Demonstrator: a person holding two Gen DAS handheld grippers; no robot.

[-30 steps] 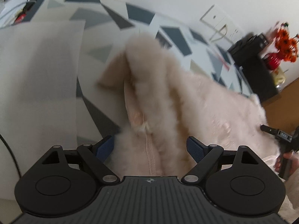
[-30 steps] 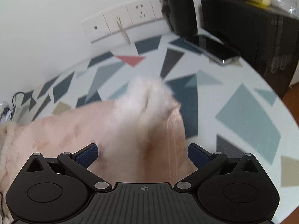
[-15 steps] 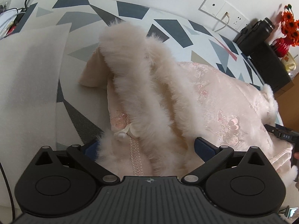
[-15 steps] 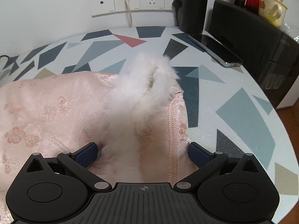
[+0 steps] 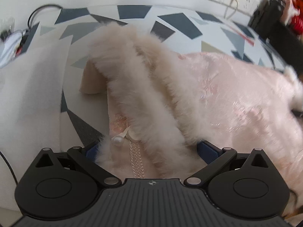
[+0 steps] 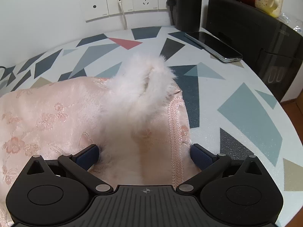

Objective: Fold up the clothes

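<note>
A round table (image 6: pixel 246 117) with a white top and grey, blue and red shards carries everything. Across it lies the garment (image 6: pixel 47 113), pink brocade with woven flowers, reaching from the table's left side toward its right edge; it is the biggest thing on the top. White fur trim (image 6: pixel 140 83) runs along its hem and stands up in a ridge in both views. A pale sheet (image 5: pixel 28 98) lies flat at the left edge, just beside the garment. A black box (image 6: pixel 251 37) stands off the table's far right edge, a phone (image 6: pixel 214 46) on the top near it.

The left gripper (image 5: pixel 149 149) is spread wide, with fur and a braided edge between its blue pads (image 5: pixel 207 149). The right gripper (image 6: pixel 144 154) is likewise spread wide around a trimmed corner. A pearl button (image 5: pixel 117 141) sits by the left gripper's left pad.
</note>
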